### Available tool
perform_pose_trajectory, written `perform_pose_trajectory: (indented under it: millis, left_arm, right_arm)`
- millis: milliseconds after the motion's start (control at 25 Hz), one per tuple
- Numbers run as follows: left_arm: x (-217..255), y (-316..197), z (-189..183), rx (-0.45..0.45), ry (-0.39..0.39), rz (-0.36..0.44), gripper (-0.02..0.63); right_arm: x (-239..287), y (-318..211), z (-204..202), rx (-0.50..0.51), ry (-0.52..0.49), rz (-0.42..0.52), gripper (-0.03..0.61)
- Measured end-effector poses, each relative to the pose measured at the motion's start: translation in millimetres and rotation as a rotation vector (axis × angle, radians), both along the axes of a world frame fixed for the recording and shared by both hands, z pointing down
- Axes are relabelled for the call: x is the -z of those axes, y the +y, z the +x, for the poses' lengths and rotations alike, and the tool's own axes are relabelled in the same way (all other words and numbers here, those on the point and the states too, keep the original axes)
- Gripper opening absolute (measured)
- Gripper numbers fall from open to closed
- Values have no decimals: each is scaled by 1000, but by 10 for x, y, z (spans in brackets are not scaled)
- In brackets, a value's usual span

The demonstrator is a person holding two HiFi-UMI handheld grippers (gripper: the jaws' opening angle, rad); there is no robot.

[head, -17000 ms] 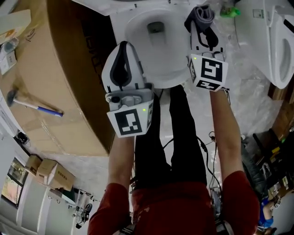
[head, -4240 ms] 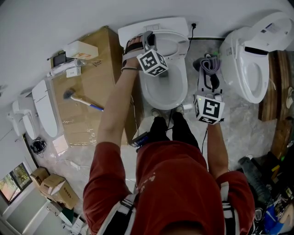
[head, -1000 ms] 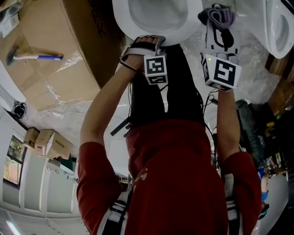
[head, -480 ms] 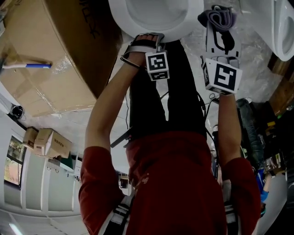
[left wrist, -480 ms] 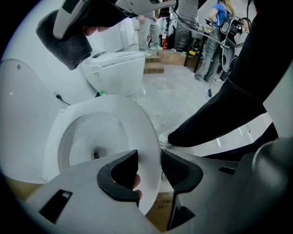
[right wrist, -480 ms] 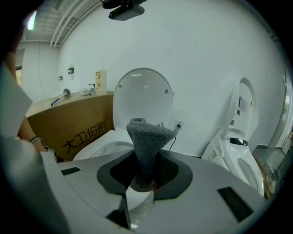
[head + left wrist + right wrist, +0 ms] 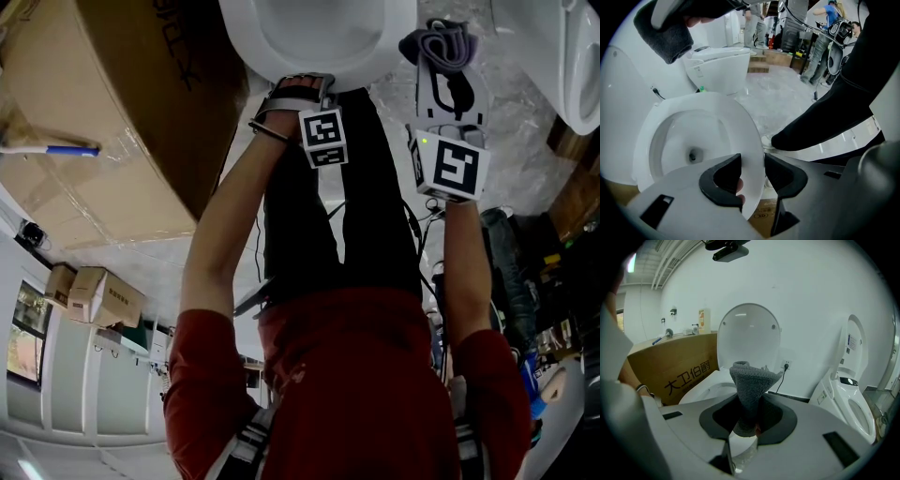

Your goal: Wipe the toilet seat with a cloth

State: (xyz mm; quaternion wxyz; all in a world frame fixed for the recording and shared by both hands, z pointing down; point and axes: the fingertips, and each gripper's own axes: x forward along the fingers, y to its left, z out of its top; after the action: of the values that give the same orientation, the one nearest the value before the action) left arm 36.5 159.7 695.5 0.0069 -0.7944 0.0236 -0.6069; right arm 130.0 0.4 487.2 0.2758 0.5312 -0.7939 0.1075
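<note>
Right gripper view, first entry: grey cloth bunched into an upright twist, clamped at its lower end between both jaws of right tool. Held clear of the toilet, off to the right of the bowl and over the floor, touching nothing but the tool. Judged parked there on purpose, gripped low to leave the upper wad free as the wiping face.

Next outward, toilet seat: white ring, front edge passing between the jaws of left tool. Jaws closed onto that edge, one on each face of the rim. Read as a positioning or steadying grip, setting the seat where the cloth can reach it. Not confirmed whether the seat lies fully down on the bowl or is held slightly raised, the junction being hidden behind the rim and the tool body. Lid standing upright against the wall, leaving the seat exposed. No contact between cloth and seat; wiping assessed as not yet begun.

Surroundings: cardboard box just beside the toilet on its left, a blue-handled implement lying on top. Second toilet to the right, lid raised, well apart. Left side tight; right side open, hence the cloth's approach from there.
</note>
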Motion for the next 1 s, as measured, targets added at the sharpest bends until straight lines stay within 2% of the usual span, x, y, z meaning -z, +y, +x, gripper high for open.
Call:
perform_pose_trajectory:
  millis: [240,440,600,760,920,1000]
  left_arm:
    - [28,3,3,21,29,-5,164]
    - [207,-105,36,128,120,18,130]
    - [460,-469,72,298,234,93,76]
    - [770,-961,-21,533,371,220,30]
    - [1189,-1442,-209,793,521,351,12]
    - [1419,-1633,-299,888,588,406,12]
  right_arm:
    - [-129,27,-28,6,12,-26,87]
    - [-148,-83,-41,12,11,-13,87]
    - [-205,-240,28,30,54,-12,87]
    - [-293,-416,57,68,104,-27,87]
    - [-386,-636,51,146,197,-14,87]
    - [-451,-775,18,207,255,0,87]
